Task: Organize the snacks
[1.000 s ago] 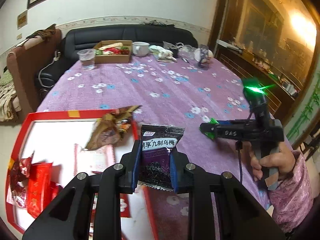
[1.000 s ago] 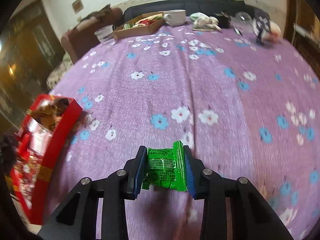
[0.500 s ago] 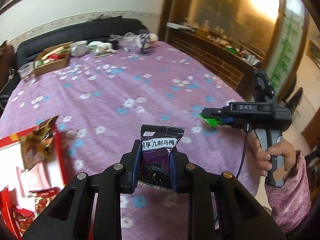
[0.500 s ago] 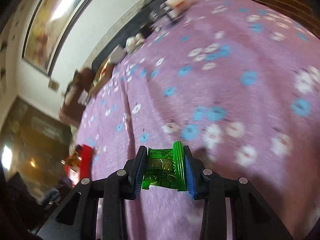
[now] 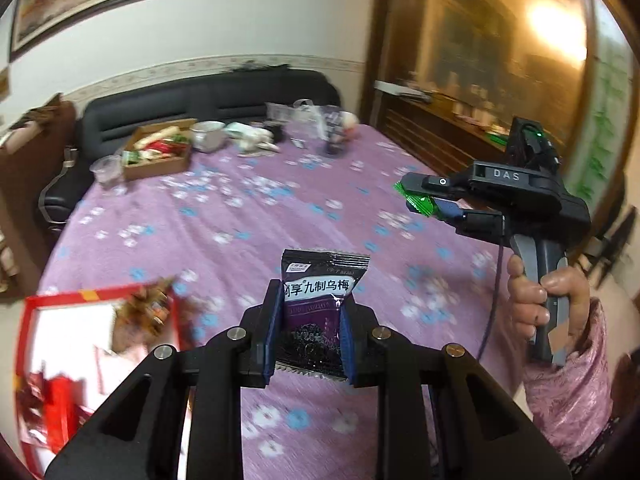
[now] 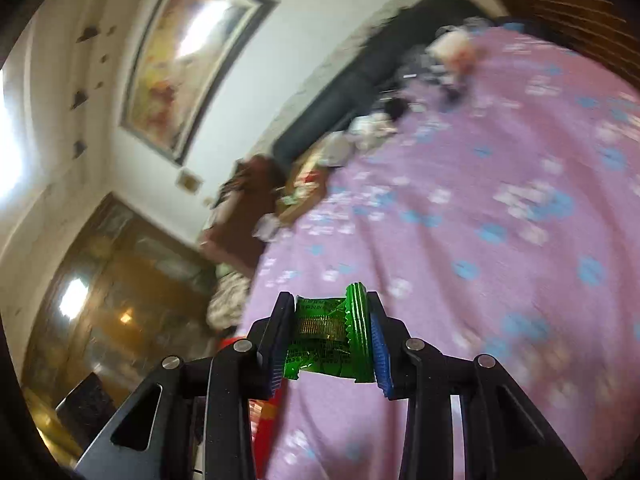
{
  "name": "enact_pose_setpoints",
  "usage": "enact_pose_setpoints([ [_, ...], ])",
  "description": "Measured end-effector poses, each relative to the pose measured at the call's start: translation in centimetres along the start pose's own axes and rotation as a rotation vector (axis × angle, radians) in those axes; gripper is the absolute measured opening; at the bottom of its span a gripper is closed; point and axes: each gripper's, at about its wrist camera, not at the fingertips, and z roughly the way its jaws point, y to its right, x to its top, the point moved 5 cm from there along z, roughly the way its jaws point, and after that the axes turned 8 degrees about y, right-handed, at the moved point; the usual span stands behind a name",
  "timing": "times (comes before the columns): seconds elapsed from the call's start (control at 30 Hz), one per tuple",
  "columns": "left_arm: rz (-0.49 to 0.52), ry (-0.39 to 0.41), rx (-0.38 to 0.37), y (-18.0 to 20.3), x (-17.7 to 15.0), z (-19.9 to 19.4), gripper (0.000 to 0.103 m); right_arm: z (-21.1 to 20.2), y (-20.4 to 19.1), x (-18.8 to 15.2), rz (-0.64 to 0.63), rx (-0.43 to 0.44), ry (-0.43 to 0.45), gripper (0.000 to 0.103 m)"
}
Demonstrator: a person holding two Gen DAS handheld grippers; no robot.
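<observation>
My left gripper (image 5: 308, 320) is shut on a black and purple snack packet (image 5: 318, 292) and holds it above the purple flowered tablecloth (image 5: 248, 216). My right gripper (image 6: 328, 328) is shut on a crumpled green snack packet (image 6: 326, 330), raised and tilted over the table. In the left wrist view the right gripper (image 5: 416, 196) with the green packet (image 5: 418, 202) hangs at the right, held by a hand. A red-rimmed tray (image 5: 28, 320) with several red and brown snack packets lies at the lower left.
At the table's far end stand a cardboard box of snacks (image 5: 158, 154), a white cup (image 5: 208, 136), a plastic cup (image 5: 106, 168) and plastic bags (image 5: 316, 124). A black sofa (image 5: 200, 96) lies behind; a wooden cabinet (image 5: 460, 112) stands right.
Both grippers have lifted and tilted upward with their packets. The left view swung back left, showing more of the tray. The right view now shows more wall and painting.
</observation>
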Motion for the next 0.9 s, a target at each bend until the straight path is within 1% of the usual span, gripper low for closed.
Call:
enact_pose_setpoints([
  [0.03, -0.006, -0.005, 0.014, -0.2, 0.9, 0.7, 0.023, 1.5, -0.4, 0.9, -0.005, 0.045, -0.015, 0.036],
  [0.13, -0.014, -0.004, 0.037, -0.4, 4.1, 3.4, 0.023, 5.2, -0.9, 3.2, 0.010, 0.136, -0.050, 0.036],
  [0.2, -0.004, 0.008, 0.042, -0.4, 6.2, 5.3, 0.022, 7.0, -0.9, 5.0, 0.007, 0.158, -0.051, 0.036],
  [0.3, 0.026, 0.011, 0.039, -0.4, 9.3, 9.2, 0.023, 9.2, -0.4, 8.3, -0.024, 0.136, -0.047, 0.036],
  [0.37, 0.027, -0.006, 0.037, -0.9, 10.6, 11.7, 0.022, 10.4, 0.7, 10.6, -0.034, 0.098, -0.037, 0.036],
  [0.47, 0.011, -0.020, 0.048, -1.8, 11.8, 14.2, 0.022, 12.3, 2.7, 12.9, -0.014, 0.059, -0.030, 0.036],
  [0.53, 0.001, -0.029, 0.066, -2.5, 12.1, 15.3, 0.022, 13.8, 3.7, 13.8, 0.002, 0.051, -0.039, 0.036],
  [0.63, -0.001, -0.053, 0.116, -3.6, 11.7, 16.5, 0.022, 16.5, 4.7, 14.6, -0.012, 0.047, -0.059, 0.036],
  [0.7, 0.002, -0.080, 0.150, -4.3, 11.2, 17.1, 0.022, 18.3, 5.6, 14.4, 0.022, 0.083, -0.076, 0.036],
  [0.77, -0.006, -0.100, 0.181, -5.2, 10.7, 17.6, 0.022, 20.0, 6.9, 14.2, 0.083, 0.106, -0.100, 0.036],
  [0.9, -0.046, -0.132, 0.239, -7.0, 10.0, 18.5, 0.022, 22.1, 8.5, 14.6, 0.096, 0.117, -0.111, 0.036],
])
